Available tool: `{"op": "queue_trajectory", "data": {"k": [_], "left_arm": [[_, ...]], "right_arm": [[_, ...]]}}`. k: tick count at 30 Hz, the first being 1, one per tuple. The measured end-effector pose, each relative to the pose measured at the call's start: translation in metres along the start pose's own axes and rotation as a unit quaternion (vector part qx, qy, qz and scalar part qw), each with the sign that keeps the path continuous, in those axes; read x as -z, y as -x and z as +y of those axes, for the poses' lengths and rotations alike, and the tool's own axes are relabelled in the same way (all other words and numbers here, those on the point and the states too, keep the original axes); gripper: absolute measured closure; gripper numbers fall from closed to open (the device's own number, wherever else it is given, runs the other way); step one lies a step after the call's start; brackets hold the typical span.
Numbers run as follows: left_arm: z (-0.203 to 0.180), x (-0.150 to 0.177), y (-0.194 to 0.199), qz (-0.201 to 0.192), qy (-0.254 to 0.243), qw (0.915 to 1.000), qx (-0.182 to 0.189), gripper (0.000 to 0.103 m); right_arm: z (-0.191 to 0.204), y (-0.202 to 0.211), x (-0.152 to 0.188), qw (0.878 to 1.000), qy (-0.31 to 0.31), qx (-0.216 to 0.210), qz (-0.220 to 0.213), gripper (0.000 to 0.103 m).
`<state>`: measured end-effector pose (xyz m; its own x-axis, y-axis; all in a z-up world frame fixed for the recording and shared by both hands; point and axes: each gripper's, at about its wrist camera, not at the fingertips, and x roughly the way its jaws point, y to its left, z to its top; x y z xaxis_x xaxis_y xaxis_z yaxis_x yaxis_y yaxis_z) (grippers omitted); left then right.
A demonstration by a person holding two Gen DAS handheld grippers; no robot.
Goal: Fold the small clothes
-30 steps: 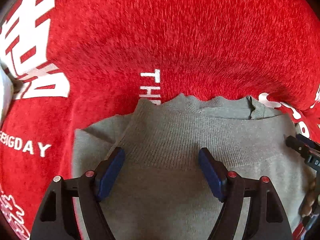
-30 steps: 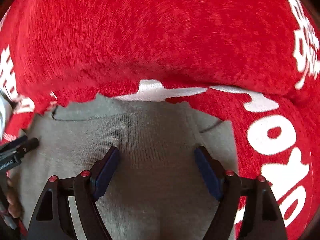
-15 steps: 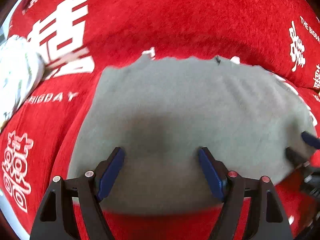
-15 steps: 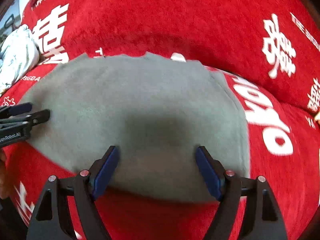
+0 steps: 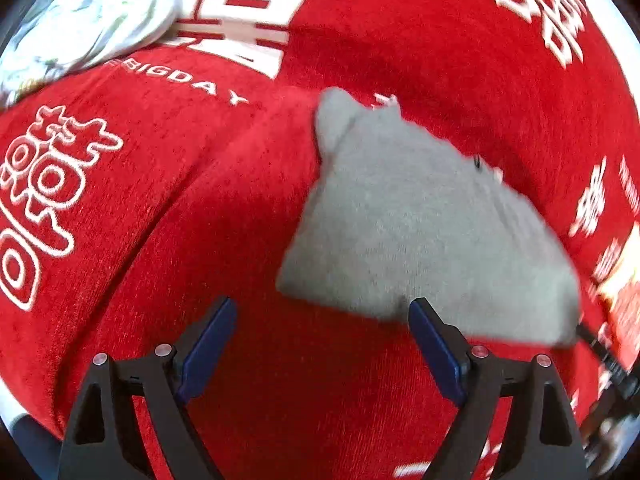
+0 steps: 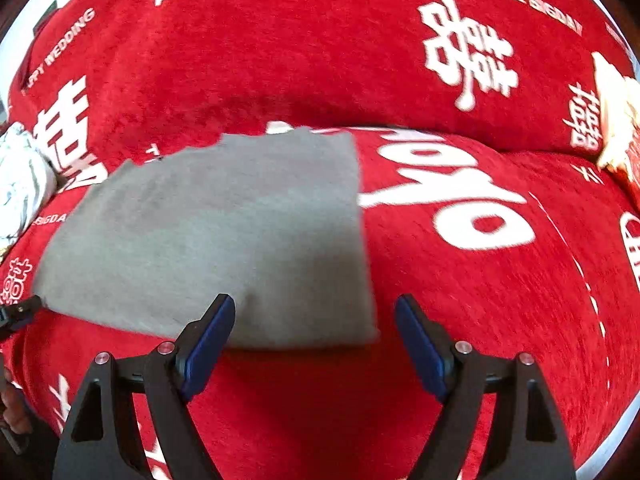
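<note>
The grey garment [image 6: 216, 236] is laid flat on the red cloth [image 6: 460, 320], folded into a neat block with straight edges (a little blurred in both views). In the left wrist view the same grey garment [image 5: 416, 232] is seen to the right of the middle. A crumpled white and pale green cloth [image 5: 80, 20] is seen well apart from it at the top left, and a pale yellowish thing [image 6: 616, 120] is seen at the far right edge, too blurred to be named. Nothing is lying on top of the garment.

The garment looks soft and knitted. The red cloth is fuzzy, with big white letters and signs printed on it.

The left gripper [image 5: 322, 340] is held above bare red cloth with its jaws opening, and nothing is gripped between them. The right gripper [image 6: 314, 336] is spread wide over the garment's near edge, which is not pinched.
</note>
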<state>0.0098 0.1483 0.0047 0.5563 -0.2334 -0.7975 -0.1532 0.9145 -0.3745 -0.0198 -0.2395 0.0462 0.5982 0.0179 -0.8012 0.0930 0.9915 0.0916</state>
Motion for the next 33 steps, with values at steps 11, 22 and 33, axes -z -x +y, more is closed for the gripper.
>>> {"op": "queue_trajectory", "data": {"k": [11, 22, 33], "left_arm": [[0.013, -0.033, -0.043, 0.026, 0.086, 0.9832, 0.159, 0.078], [0.025, -0.030, -0.047, 0.007, 0.084, 0.9782, 0.190, 0.080], [0.016, -0.031, -0.039, -0.005, 0.053, 0.9861, 0.157, 0.081]], "right_arm": [[0.115, -0.024, -0.060, 0.995, 0.093, -0.046, 0.005, 0.018], [0.270, -0.135, -0.141, 0.974, 0.125, -0.130, 0.134, 0.018], [0.393, -0.201, -0.115, 0.942, 0.294, -0.007, 0.161, 0.049]]}}
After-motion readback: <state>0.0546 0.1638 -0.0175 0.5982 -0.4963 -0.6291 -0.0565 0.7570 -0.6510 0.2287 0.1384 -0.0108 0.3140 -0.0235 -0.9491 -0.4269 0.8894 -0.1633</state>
